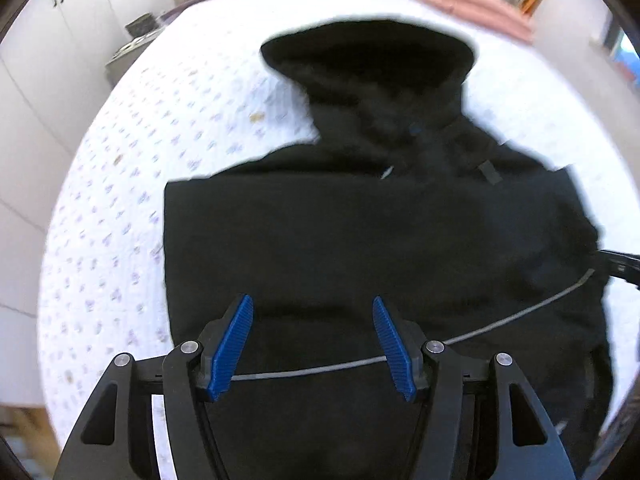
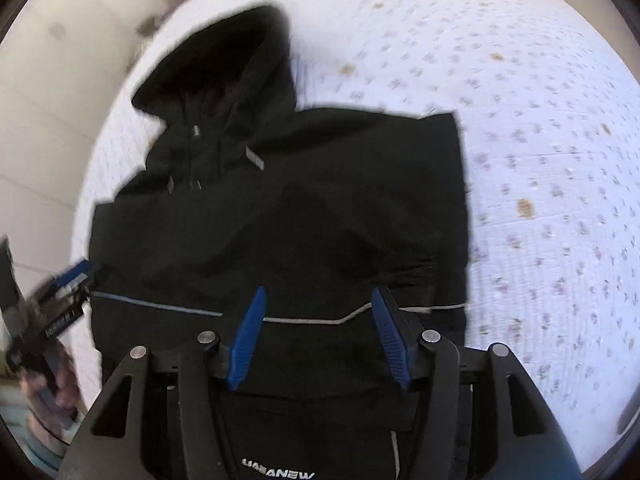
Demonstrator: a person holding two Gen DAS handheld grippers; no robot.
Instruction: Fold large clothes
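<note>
One black jacket (image 1: pixel 360 240) covers the floral bedspread (image 1: pixel 120 200), pink cloth (image 1: pixel 468 0) beyond.

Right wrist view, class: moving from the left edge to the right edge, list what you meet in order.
Left gripper → black hooded jacket → white flower-print bedcover.

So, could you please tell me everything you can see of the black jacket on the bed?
The black jacket lies spread on the white flower-print bedspread, hood pointing away. It looks like smooth, dark shell fabric, with a front zip below the hood, small grey tabs near the collar, a thin grey stripe across the lower body and white lettering near the hem. Its sides appear folded inward, giving straight edges. Nothing visibly grips it.
</note>
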